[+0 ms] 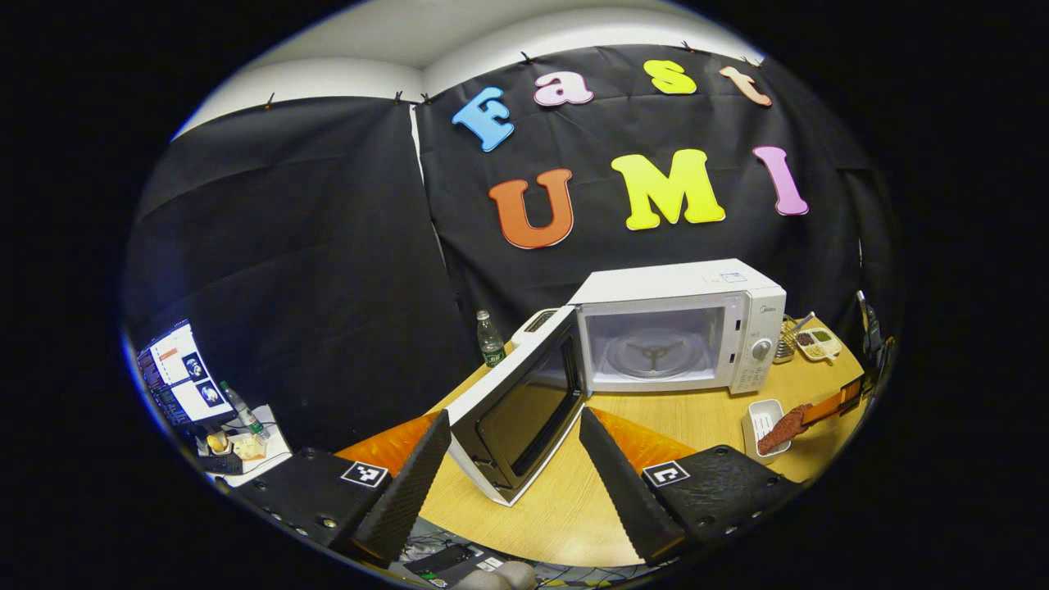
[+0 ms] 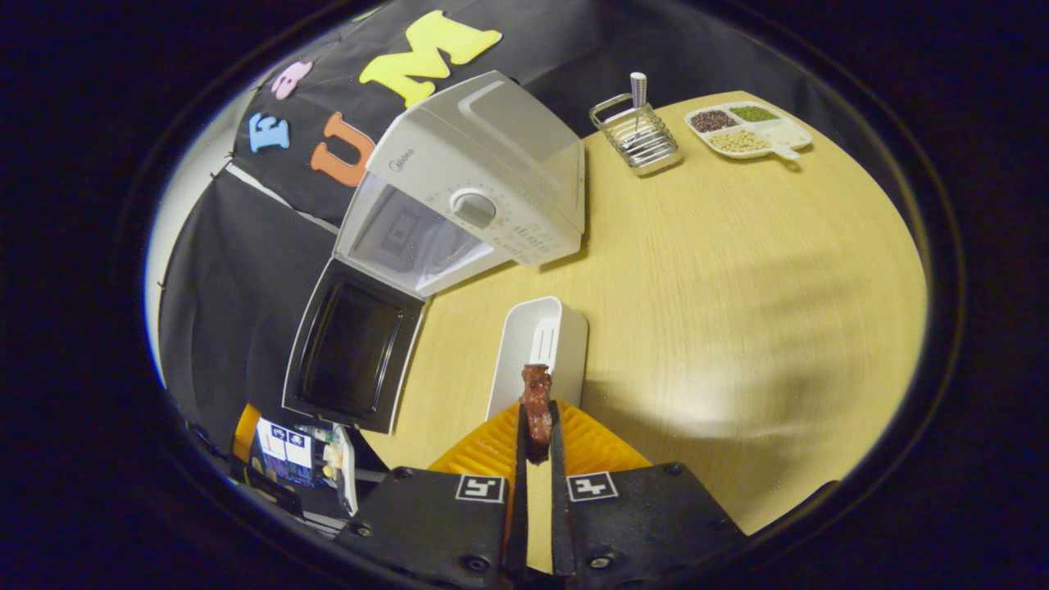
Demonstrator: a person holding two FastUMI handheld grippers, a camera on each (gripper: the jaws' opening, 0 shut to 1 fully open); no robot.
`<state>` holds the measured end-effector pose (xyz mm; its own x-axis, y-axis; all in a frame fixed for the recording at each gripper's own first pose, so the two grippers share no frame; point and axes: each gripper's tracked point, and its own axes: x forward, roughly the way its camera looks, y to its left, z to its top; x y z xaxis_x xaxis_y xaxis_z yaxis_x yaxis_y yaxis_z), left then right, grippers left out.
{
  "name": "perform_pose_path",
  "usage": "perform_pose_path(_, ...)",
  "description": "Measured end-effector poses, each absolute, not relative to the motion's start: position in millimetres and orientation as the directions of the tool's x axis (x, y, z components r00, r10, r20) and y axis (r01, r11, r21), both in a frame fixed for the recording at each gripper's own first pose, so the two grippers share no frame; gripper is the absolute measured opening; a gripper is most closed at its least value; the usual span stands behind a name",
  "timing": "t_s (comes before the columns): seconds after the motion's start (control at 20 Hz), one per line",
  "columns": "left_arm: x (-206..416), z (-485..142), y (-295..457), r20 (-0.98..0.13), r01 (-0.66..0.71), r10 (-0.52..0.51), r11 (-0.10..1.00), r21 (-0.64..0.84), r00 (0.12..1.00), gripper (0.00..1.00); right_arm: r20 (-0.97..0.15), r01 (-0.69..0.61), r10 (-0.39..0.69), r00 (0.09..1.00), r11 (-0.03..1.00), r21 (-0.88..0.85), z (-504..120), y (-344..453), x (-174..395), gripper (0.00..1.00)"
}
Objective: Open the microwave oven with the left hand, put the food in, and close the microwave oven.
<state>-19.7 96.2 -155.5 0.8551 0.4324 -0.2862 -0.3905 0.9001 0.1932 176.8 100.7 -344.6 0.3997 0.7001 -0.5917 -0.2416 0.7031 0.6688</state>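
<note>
A: Where does the microwave stand?
B: On the wooden table, ahead of the left gripper; its door hangs swung open, reaching down between those widely spread fingers.
A: And the white tray?
B: Just beyond the right gripper, its near end under the fingertips.
A: The food?
B: Pinched between the right gripper's narrow fingers; its far end juts past the fingertips, above the tray.

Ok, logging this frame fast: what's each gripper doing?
Left gripper: open, holding nothing.
Right gripper: shut on the piece of meat.
</note>
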Motion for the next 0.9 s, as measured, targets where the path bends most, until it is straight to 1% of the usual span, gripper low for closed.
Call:
perform_pose_path(0.2,-15,-149,92,-0.272,-0.384,0.426,0.902,0.197,0.863,0.96,-0.555,-0.287,0.721,0.416,0.682,0.672,-312,105,179,0.12)
perform_pose_path(0.45,-11,-151,97,-0.27,-0.345,0.381,0.923,0.172,0.884,0.97,-0.455,-0.344,0.745,0.487,0.643,0.684,-246,123,182,0.12)
perform_pose_path(0.6,-13,-155,111,-0.279,-0.302,0.337,0.939,0.162,0.899,0.97,-0.391,-0.318,0.732,0.557,0.623,0.715,-215,149,185,0.13)
perform_pose_path(0.75,-13,-155,131,-0.274,-0.241,0.282,0.955,0.174,0.919,0.97,-0.338,-0.274,0.682,0.648,0.623,0.732,-198,178,198,0.12)
perform_pose_path(0.9,-11,-160,150,-0.267,-0.163,0.212,0.967,0.196,0.94,0.97,-0.259,-0.22,0.642,0.722,0.568,0.793,-187,219,209,0.12)
